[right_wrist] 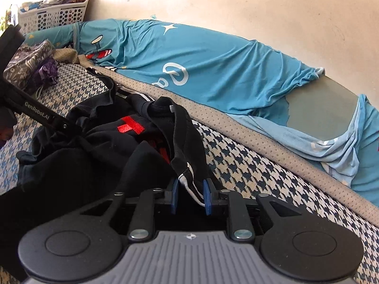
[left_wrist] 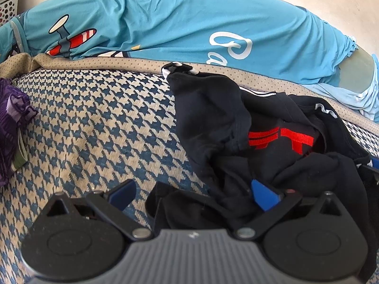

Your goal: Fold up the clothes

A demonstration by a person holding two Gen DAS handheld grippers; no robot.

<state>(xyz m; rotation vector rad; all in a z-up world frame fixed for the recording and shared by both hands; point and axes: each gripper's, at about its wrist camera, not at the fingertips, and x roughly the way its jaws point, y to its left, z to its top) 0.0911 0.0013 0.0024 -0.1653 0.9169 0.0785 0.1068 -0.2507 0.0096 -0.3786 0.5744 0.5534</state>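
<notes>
Black cotton, crumpled in a heap, is what both tools are busy with: a black garment (left_wrist: 272,142) with red lettering on its front and thin white stripes along an edge, lying on a bed cover of blue and cream houndstooth fabric (left_wrist: 99,127), close to the front edge of both views.

The right gripper (right_wrist: 190,195) has its blue pads drawn near together around a white-striped hem of the garment; the cloth hangs between them, though whether the pads actually pinch it I cannot tell.

The left gripper (left_wrist: 194,193) stands spread wide, its blue fingers (left_wrist: 263,195) well apart, with loose black folds bunched in the gap and nothing clamped. Seen from the right wrist, that left tool's black arm reaches in from the left side and its tip sinks among the folds.

Behind the garment runs a beige dotted band (right_wrist: 213,118), and past it a long turquoise bolster cover (right_wrist: 213,66) printed with a star and white script rests against the pale wall.

A purple cloth (left_wrist: 14,120) sits at the left, and a white laundry basket (right_wrist: 52,14) in the far corner
</notes>
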